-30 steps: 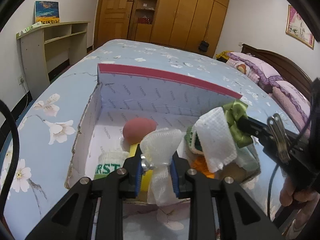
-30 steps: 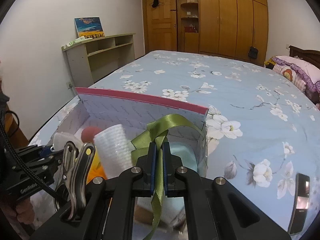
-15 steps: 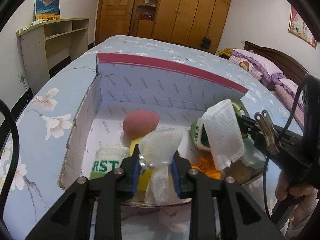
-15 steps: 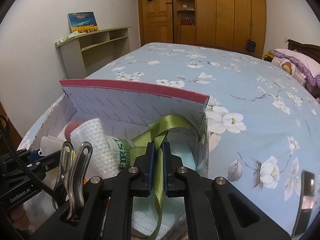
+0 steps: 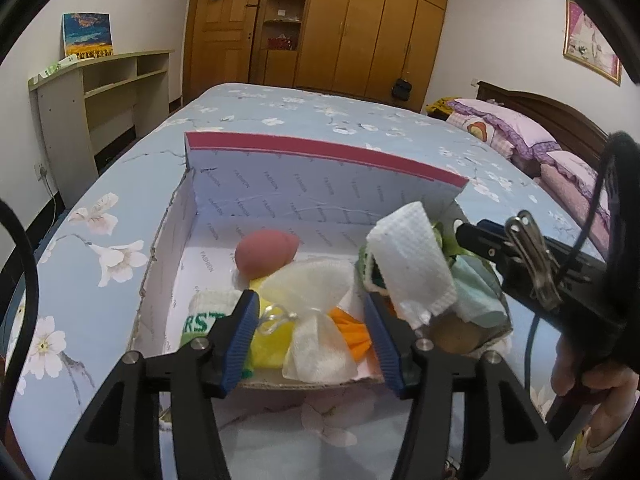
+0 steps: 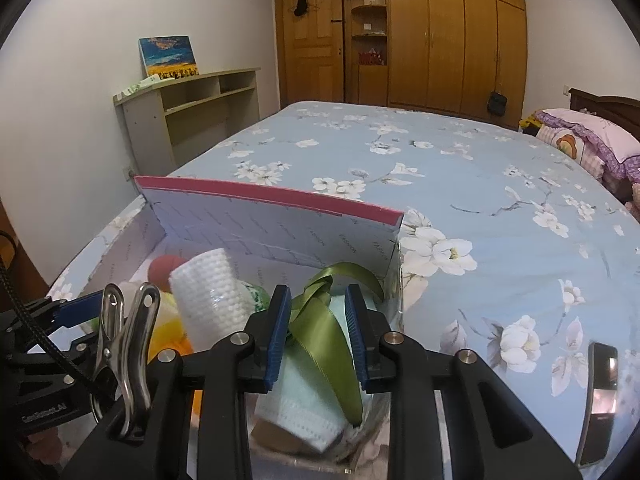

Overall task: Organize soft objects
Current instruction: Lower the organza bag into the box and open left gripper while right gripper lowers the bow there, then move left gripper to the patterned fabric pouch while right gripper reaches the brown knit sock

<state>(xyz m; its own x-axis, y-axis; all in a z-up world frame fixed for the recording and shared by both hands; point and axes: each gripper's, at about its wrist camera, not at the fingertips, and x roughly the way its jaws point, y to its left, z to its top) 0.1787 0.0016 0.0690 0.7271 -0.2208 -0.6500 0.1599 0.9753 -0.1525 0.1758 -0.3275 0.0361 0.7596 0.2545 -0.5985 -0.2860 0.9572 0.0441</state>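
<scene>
A white cardboard box point(image 5: 320, 184) with a red rim sits on the flowered bed, also in the right wrist view point(image 6: 280, 224). My left gripper point(image 5: 310, 334) is open over its front edge; a white mesh pouch point(image 5: 316, 320) lies loose between the jaws. In the box lie a pink sponge point(image 5: 266, 254), a yellow piece point(image 5: 272, 338), an orange piece point(image 5: 354, 336), a white-green sock point(image 5: 204, 314) and a white cloth point(image 5: 412, 256). My right gripper point(image 6: 318, 340) is open; a green ribbon point(image 6: 332, 332) rests between its jaws on a pale blue mask point(image 6: 304, 404).
The blue flowered bedsheet point(image 6: 480, 184) spreads around the box. A phone point(image 6: 600, 396) lies on the bed at right. Pink pillows point(image 5: 516, 132) lie by the headboard. A shelf unit point(image 5: 100, 92) stands at the left wall, wardrobes point(image 6: 440, 32) at the back.
Both grippers opened. The left let go of the mesh pouch, the right let go of the green ribbon; both items now rest in the box.
</scene>
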